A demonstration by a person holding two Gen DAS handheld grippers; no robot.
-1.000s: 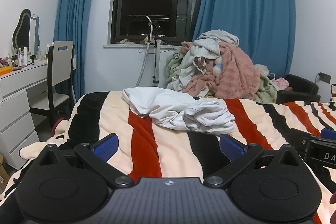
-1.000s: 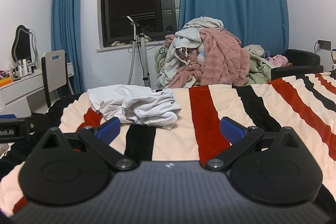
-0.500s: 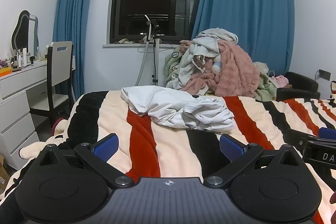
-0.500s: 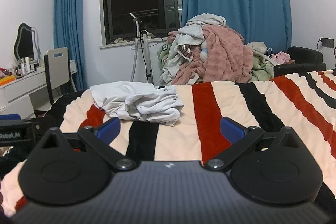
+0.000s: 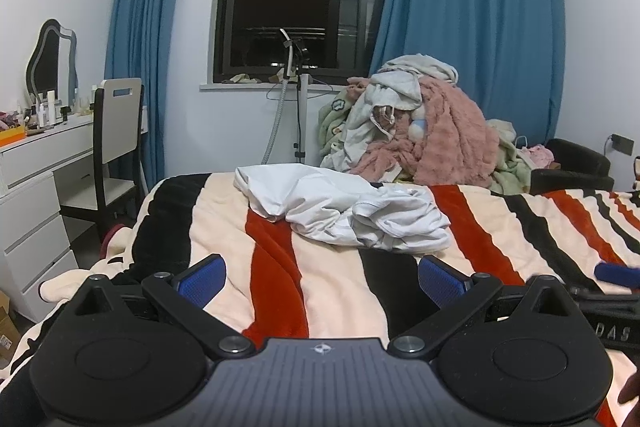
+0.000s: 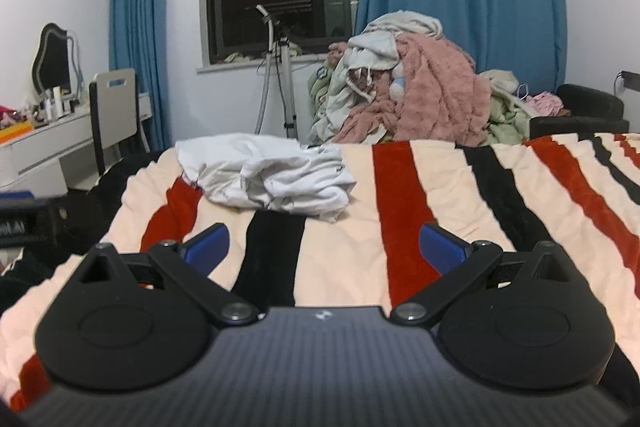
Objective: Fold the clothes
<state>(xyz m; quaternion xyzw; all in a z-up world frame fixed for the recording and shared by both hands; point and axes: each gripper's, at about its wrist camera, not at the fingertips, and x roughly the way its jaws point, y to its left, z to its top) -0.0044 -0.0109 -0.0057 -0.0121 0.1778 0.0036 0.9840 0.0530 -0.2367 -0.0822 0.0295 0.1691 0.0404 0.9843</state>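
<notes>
My left gripper [image 5: 321, 277] hovers low over the striped bed [image 5: 332, 291], fingers [image 5: 202, 275] spread wide and holding nothing. Ahead, a crumpled white garment [image 5: 344, 213] lies on the blanket, probably a shirt. My right gripper [image 6: 323, 245] hovers beside it, fingers [image 6: 442, 245] equally wide, garment [image 6: 268, 179] ahead-left.

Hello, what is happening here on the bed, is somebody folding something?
A person holds a gripper in each hand over a striped blanket. The left gripper and right gripper are both open and hold nothing. A crumpled white garment lies ahead of them, untouched and not yet folded.
</notes>
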